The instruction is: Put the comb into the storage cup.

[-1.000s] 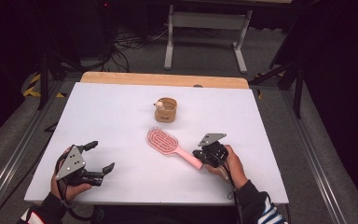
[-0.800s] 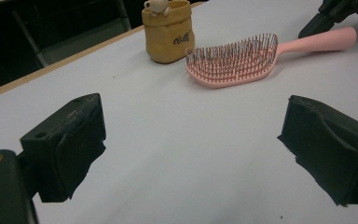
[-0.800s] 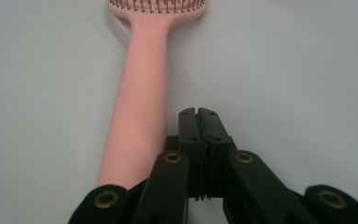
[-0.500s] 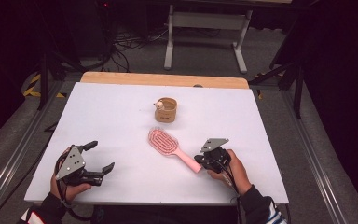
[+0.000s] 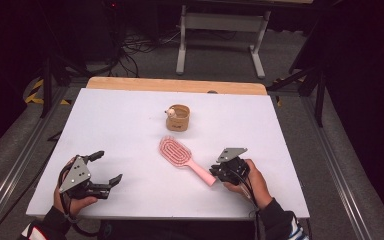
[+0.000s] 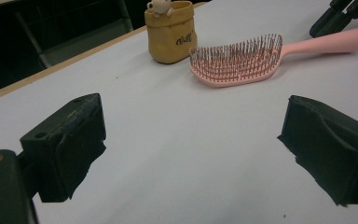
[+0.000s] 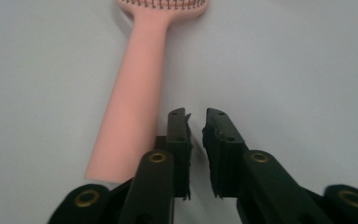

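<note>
Looks like a lab or recording studio: dark surroundings, white board tabletop with wooden edge, black cables on grey carpet, metal stand frame behind.

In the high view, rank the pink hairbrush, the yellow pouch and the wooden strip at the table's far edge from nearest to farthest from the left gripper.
From the left gripper, at the table's near left:
1. Pink hairbrush, mid-table, off to its right.
2. Yellow pouch, upright just beyond the brush head.
3. Wooden strip, along the far edge.
</note>
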A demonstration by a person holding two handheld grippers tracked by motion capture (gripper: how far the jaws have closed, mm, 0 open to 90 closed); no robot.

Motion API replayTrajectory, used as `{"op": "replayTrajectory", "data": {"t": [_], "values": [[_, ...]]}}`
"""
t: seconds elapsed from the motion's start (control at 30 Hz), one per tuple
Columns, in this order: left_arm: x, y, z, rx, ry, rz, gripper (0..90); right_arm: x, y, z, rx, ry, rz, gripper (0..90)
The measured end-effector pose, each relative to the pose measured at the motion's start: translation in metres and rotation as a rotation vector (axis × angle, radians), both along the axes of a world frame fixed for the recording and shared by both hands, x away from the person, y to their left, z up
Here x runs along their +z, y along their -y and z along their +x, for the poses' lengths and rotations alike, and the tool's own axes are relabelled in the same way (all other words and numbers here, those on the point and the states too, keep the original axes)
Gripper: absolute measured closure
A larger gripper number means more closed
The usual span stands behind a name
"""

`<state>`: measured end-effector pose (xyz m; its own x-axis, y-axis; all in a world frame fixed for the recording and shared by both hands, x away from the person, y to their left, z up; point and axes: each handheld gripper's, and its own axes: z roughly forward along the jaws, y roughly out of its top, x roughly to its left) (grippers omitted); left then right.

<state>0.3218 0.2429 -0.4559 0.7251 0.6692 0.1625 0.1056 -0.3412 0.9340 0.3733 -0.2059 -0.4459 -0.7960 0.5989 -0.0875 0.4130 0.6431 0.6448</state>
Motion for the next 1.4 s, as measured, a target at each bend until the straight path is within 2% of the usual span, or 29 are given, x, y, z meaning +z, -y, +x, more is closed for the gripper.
{"op": "replayTrajectory", "data": {"t": [0.17, 0.33, 0.6, 0.73, 0.83, 0.93, 1.03, 1.13, 1.17, 1.23, 1.3, 1.33, 1.4], "values": [[0.0, 0.0, 0.0, -0.001, 0.002, 0.004, 7.6, 0.006, 0.003, 0.001, -0.018, 0.021, 0.018, 69.7], [0.0, 0.0, 0.0, -0.001, 0.001, 0.002, 7.6, 0.009, 0.003, 0.003, -0.038, 0.027, 0.026, 54.1], [-0.001, 0.002, 0.001, -0.001, -0.005, 0.006, 7.5, 0.015, 0.0, 0.008, -0.107, 0.053, 0.041, 23.3], [-0.001, 0.002, 0.002, -0.001, -0.005, 0.006, 7.5, 0.02, -0.003, 0.012, -0.129, 0.058, 0.056, 14.1], [-0.002, 0.002, 0.002, -0.002, -0.011, 0.004, 7.5, 0.027, -0.008, 0.014, -0.13, 0.075, 0.09, 10.2], [-0.002, 0.003, 0.002, -0.003, -0.012, 0.006, 7.4, 0.031, -0.013, 0.015, -0.116, 0.079, 0.087, 9.5], [-0.002, 0.004, 0.002, -0.005, -0.012, 0.011, 7.4, 0.033, -0.023, 0.016, -0.083, 0.064, 0.079, 10.2], [-0.002, 0.004, 0.001, -0.001, -0.008, 0.016, 6.6, 0.034, -0.035, 0.019, -0.059, 0.048, 0.054, 10.2], [-0.002, 0.004, 0.001, 0.0, -0.011, 0.008, 6.5, 0.034, -0.044, 0.021, -0.051, 0.047, 0.041, 10.1], [-0.002, 0.003, 0.002, -0.001, -0.01, 0.012, 6.4, 0.031, -0.052, 0.024, -0.032, 0.021, 0.012, 10.0], [-0.002, 0.004, 0.002, -0.004, -0.014, 0.008, 6.3, 0.03, -0.055, 0.025, -0.024, 0.013, 0.008, 9.8], [-0.002, 0.004, 0.002, -0.005, -0.014, 0.009, 6.3, 0.026, -0.06, 0.027, -0.008, -0.007, -0.025, 10.1], [-0.002, 0.004, 0.002, -0.003, -0.014, 0.01, 6.3, 0.022, -0.064, 0.029, 0.005, -0.029, -0.053, 16.1]]}}
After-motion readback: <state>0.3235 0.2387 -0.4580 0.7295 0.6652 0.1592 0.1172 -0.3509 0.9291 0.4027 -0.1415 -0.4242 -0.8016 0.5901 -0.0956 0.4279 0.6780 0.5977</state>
